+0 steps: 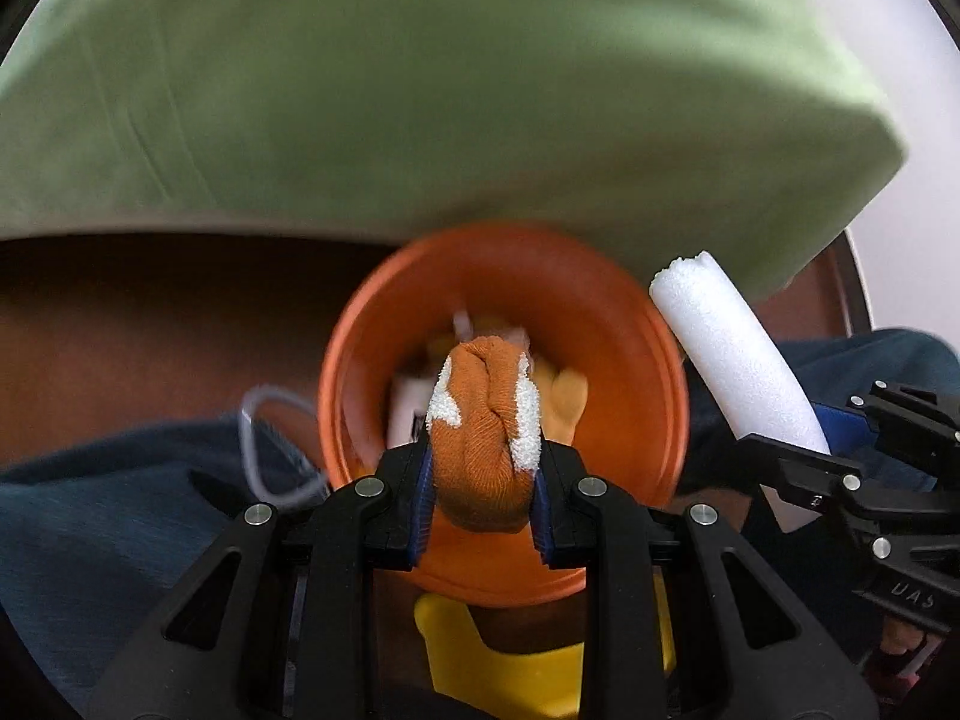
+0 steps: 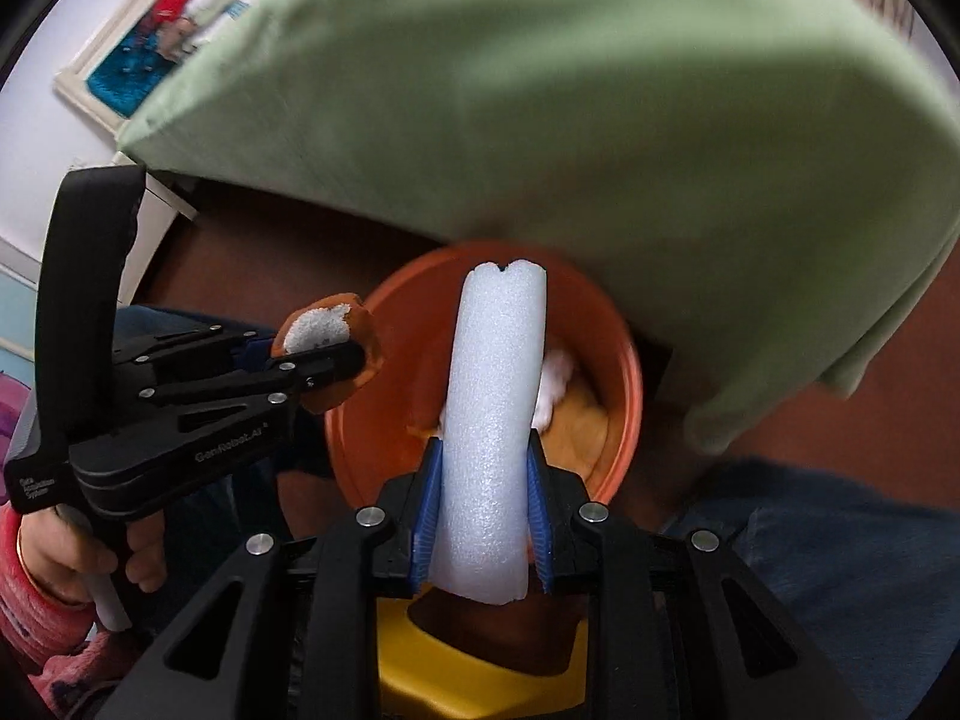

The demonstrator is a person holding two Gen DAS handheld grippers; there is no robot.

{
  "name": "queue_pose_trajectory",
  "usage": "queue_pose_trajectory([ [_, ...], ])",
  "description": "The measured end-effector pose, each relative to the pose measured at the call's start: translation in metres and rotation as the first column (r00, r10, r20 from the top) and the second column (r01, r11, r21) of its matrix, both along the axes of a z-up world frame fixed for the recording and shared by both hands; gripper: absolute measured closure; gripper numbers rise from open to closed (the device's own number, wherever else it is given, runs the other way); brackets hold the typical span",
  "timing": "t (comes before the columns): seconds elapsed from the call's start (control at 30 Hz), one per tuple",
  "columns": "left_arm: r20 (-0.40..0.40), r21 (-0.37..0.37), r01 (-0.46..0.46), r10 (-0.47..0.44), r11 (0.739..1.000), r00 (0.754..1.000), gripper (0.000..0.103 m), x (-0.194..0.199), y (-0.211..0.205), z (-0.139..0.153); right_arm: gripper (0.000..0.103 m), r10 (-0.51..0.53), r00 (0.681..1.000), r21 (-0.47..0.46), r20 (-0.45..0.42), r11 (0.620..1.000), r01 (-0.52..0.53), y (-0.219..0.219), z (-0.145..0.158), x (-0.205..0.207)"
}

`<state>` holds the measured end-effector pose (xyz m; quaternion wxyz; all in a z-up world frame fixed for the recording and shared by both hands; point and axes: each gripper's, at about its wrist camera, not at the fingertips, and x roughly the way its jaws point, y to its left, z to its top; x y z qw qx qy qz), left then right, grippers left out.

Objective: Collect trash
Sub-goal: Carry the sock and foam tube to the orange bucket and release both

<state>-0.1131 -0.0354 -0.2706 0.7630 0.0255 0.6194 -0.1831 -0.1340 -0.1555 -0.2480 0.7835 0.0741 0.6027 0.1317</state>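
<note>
Left gripper [image 1: 483,480] clamped on an orange cloth bundle [image 1: 483,450] with white foam showing through — held above the near rim of the orange bin [image 1: 360,354]. Right gripper [image 2: 483,516] clamped on a white foam tube [image 2: 489,420], upright, also over the bin's near rim. Inside the bin: blurred scraps. Beyond its far rim — a green sheet [image 1: 420,90] overhanging.

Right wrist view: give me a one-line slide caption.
Right gripper clamps a white foam tube above the orange bin; left gripper beside it holds an orange foam piece.
</note>
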Motion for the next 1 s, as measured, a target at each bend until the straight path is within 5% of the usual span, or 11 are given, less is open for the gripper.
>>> queue_pose_trajectory([
  [0.13, -0.108, 0.013, -0.02, 0.021, 1.0, 0.994, 0.078, 0.005, -0.002, -0.034, 0.077, -0.012, 0.998, -0.007, -0.067, 1.0, 0.011, 0.0, -0.027, 0.003],
  [0.37, -0.154, 0.036, -0.021, 0.026, 0.999, 0.988, 0.076, 0.009, -0.01, -0.054, 0.068, -0.03, 0.995, -0.016, -0.095, 0.999, 0.028, 0.0, -0.044, 0.017],
  [0.43, -0.159, 0.043, -0.028, 0.035, 0.999, 0.987, 0.06, 0.009, -0.007, -0.056, 0.041, -0.038, 0.995, -0.022, -0.092, 0.999, 0.036, -0.003, -0.044, 0.018],
  [0.53, -0.138, 0.065, -0.051, 0.06, 0.997, 0.989, 0.028, 0.016, -0.008, -0.059, 0.039, -0.047, 0.996, -0.035, -0.078, 0.998, 0.045, -0.009, -0.043, 0.017],
  [0.57, -0.133, 0.065, -0.058, 0.066, 0.996, 0.989, 0.025, 0.016, -0.007, -0.059, 0.036, -0.053, 0.996, -0.037, -0.076, 0.998, 0.051, -0.011, -0.043, 0.018],
  [1.0, -0.074, 0.072, -0.072, 0.077, 0.995, 0.994, 0.024, 0.018, -0.006, -0.036, 0.031, -0.106, 0.994, -0.04, -0.037, 0.994, 0.105, -0.027, -0.031, 0.016],
])
